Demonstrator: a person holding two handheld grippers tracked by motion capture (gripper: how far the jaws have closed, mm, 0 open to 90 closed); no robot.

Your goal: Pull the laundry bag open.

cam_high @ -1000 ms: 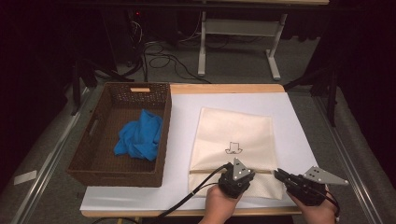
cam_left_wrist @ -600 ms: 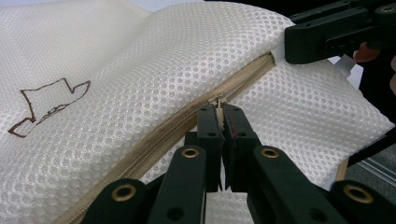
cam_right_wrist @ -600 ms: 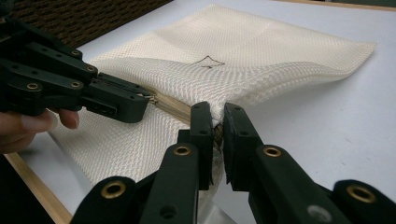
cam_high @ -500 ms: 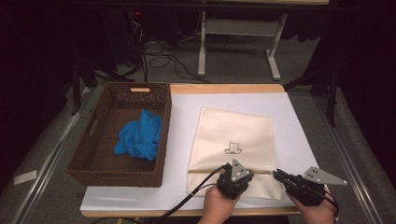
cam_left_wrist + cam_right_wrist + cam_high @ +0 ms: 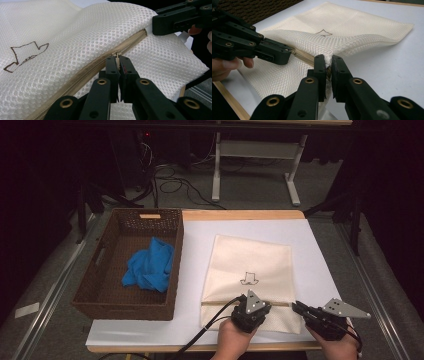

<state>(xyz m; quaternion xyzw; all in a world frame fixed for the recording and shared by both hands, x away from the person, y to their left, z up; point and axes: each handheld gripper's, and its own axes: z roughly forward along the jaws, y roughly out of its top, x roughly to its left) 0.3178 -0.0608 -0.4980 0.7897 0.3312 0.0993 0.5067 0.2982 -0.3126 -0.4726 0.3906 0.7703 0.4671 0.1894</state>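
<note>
Mesh bag, cream-coloured with a small brown drawing on its face, lies flat on the white table top, just right of the wicker basket. Its zipper runs across the near end, and that's where both tools are working.

Left gripper sits on the bag's near edge, about midway along the zipper line. In the left gripper view its jaws are pinched tight on the zipper pull, the little tan tab caught right between the black tips, with the mesh bulging up on the far side of the zipper track and lying flatter on the near side.

Right gripper comes in at the bag's near right corner. Its own view shows the jaws closed on the end of the bag, clamping a fold of mesh and zipper tape between them, the fabric puckering up around the tips. Left gripper shows there too, a hand behind it, its tip on the zipper a little way along from the right gripper's clamp.

So the bag is held at two points along one seam, the rest of it spread on the table. A crumpled blue cloth rests inside the basket, well apart from the action.
</note>
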